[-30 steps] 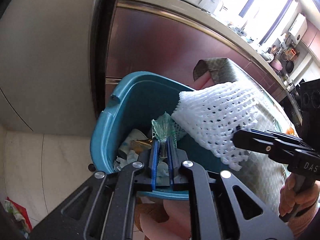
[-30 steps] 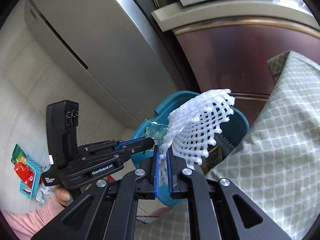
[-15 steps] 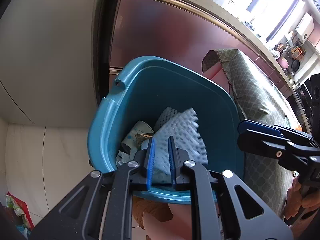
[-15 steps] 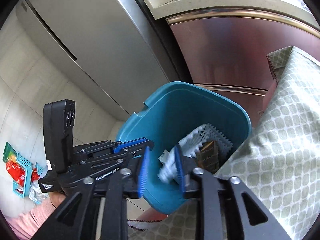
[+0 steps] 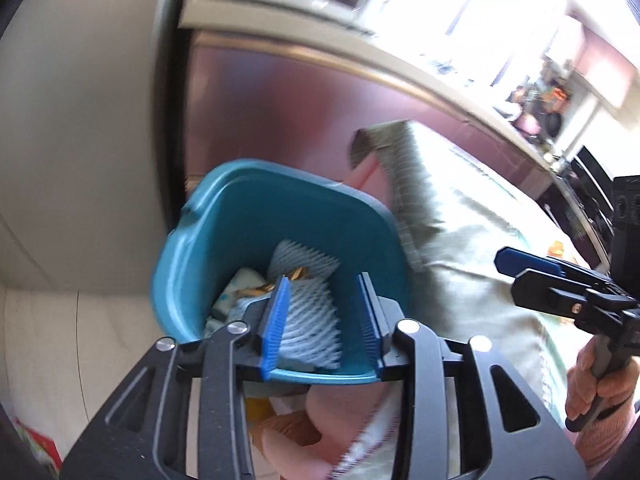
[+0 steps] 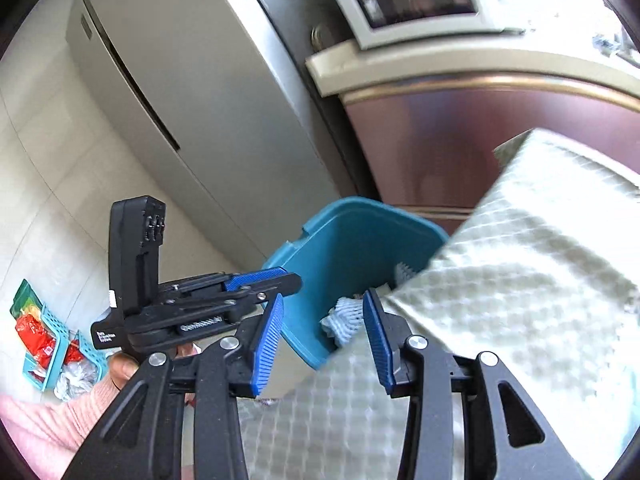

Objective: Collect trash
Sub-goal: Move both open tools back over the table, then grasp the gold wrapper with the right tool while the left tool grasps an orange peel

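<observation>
A teal plastic bin (image 5: 224,248) (image 6: 352,240) stands on the floor beside the table. Inside it lies the white foam net (image 5: 308,304) (image 6: 344,318), with a gold wrapper (image 5: 260,290) and other scraps around it. My left gripper (image 5: 322,320) hovers above the bin's near rim, its jaws opening with nothing held between them. My right gripper (image 6: 324,332) sits over the table corner next to the bin, jaws also opening and empty. In the left wrist view the right gripper (image 5: 520,268) shows at the right; in the right wrist view the left gripper (image 6: 276,280) shows at the left.
A table under a green patterned cloth (image 6: 520,280) (image 5: 460,216) borders the bin on the right. A grey fridge (image 6: 192,92) and a maroon cabinet (image 5: 288,112) with a microwave (image 6: 412,0) stand behind. A small basket with red packets (image 6: 44,340) lies on the tiled floor.
Both grippers let go of their trash: the foam net and the green wrapper dropped into the bin. Both jaws widened and both hands drew back and up from the bin.
</observation>
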`<state>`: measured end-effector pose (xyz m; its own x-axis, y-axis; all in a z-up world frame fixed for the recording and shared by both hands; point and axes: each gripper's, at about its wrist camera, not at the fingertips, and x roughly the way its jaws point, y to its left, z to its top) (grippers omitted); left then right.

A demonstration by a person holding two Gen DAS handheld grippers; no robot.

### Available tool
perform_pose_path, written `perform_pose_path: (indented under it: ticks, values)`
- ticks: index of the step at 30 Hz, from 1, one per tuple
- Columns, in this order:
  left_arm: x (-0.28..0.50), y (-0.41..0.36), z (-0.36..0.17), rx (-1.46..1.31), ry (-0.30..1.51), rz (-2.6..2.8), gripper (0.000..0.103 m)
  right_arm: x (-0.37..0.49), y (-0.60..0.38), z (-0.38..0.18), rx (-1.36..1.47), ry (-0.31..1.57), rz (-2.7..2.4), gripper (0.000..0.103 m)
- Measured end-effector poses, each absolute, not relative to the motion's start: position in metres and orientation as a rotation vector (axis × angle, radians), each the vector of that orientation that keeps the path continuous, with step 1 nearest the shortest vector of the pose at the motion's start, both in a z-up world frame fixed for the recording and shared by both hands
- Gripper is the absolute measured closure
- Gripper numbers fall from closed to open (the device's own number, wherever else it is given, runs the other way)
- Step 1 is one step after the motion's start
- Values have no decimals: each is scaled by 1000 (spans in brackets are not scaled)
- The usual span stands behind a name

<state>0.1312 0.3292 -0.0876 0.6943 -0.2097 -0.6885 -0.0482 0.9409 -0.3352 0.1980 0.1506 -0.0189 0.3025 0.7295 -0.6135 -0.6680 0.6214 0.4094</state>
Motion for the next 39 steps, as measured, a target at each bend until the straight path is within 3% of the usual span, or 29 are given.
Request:
perform_pose_path:
  ticks: [8,25,33,39]
  values:
    - [129,246,-49,-231,720,-296,56,177,36,-12,195,790,734,62]
    - [171,45,-53,-74,821,-604,56,157,-184,-31,391,707,259,62]
    - [217,-8,-57,-79,878,-639,58,161,-248,-44,440,701,113,62]
    - [241,-30,-61,-69,905,-620,58,169,-275,-57,501,715,75,56]
